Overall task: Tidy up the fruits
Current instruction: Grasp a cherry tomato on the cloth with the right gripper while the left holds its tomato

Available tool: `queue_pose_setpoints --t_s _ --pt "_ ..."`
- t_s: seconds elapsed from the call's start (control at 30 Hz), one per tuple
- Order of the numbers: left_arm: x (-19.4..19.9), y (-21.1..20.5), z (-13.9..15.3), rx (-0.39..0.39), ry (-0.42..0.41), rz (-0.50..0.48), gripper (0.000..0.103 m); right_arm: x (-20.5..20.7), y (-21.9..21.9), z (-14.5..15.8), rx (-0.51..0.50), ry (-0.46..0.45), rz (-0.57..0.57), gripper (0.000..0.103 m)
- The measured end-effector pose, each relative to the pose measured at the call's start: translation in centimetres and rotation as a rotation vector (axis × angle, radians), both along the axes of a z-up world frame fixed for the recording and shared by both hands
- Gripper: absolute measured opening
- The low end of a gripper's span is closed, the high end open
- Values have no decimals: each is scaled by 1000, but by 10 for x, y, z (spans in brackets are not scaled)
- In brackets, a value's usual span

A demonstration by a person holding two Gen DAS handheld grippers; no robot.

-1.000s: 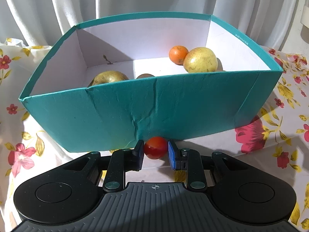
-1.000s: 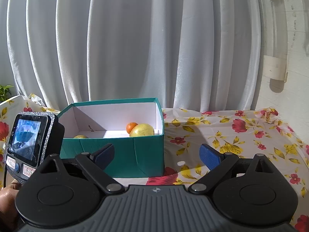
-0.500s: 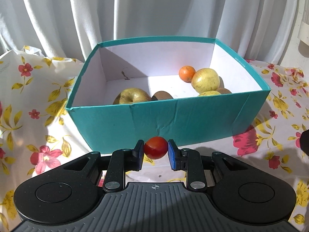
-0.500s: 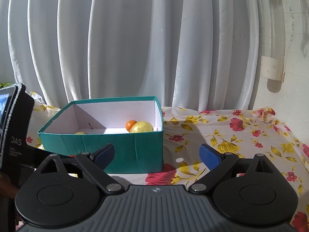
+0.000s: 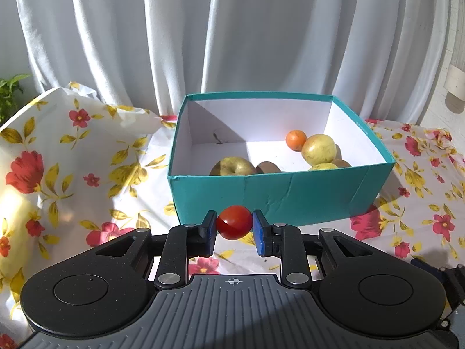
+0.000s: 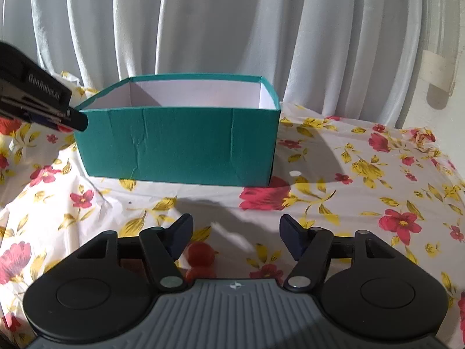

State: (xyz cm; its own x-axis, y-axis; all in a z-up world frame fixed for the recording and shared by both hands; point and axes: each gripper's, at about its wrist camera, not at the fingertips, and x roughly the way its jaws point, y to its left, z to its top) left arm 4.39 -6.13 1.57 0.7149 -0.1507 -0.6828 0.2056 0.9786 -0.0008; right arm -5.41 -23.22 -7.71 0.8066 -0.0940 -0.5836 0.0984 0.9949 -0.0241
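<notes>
My left gripper (image 5: 234,226) is shut on a small red tomato (image 5: 234,222), held in the air in front of the teal box (image 5: 279,195). Inside the box lie an orange (image 5: 296,140), yellow-green pears (image 5: 319,149) (image 5: 232,167) and a brown kiwi (image 5: 268,167). In the right wrist view my right gripper (image 6: 236,231) hangs low over the cloth with its jaws closing and nothing pressed between them. Two small red tomatoes (image 6: 201,254) lie on the cloth just behind its left finger (image 6: 181,231). The teal box (image 6: 177,142) stands beyond.
A floral tablecloth (image 6: 363,180) covers the table. White curtains (image 5: 232,35) hang behind it. The left gripper's body (image 6: 35,96) juts in at the left of the right wrist view. A green plant (image 5: 8,93) shows at the far left.
My left gripper has risen and drawn back from the box with the tomato. My right gripper has dropped toward the cloth and its jaws have narrowed; red tomatoes have come into its view.
</notes>
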Motion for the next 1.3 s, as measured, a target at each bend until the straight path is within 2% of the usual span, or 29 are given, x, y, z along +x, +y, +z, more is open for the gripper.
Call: queue_pose_setpoints --t_s 0.07,0.27,0.33,0.43,0.57,0.67,0.8,1.1,1.3 --pt "-1 2 0 1 3 0 29 -1 2 -5 11 22 17 55" --pt "-3 3 -1 2 11 -9 29 -5 10 -15 30 77 71 51" --pt "-3 3 -2 2 13 -10 29 -3 11 -20 44 98 75 44" --pt "-4 4 -2 5 17 -11 29 -1 10 -29 69 123 71 39" --pt "-3 5 -3 7 22 -11 30 -1 9 -30 63 111 75 26" --pt "-4 6 -3 7 22 -10 30 -2 7 -27 65 113 77 26" --pt "-4 6 -2 8 11 -8 30 -4 3 -13 57 76 57 26" --pt "0 -1 16 3 -38 -29 30 -3 -8 42 60 -86 14 26" --pt "10 -11 31 2 -87 -34 30 -2 -11 63 61 -142 -5 26"
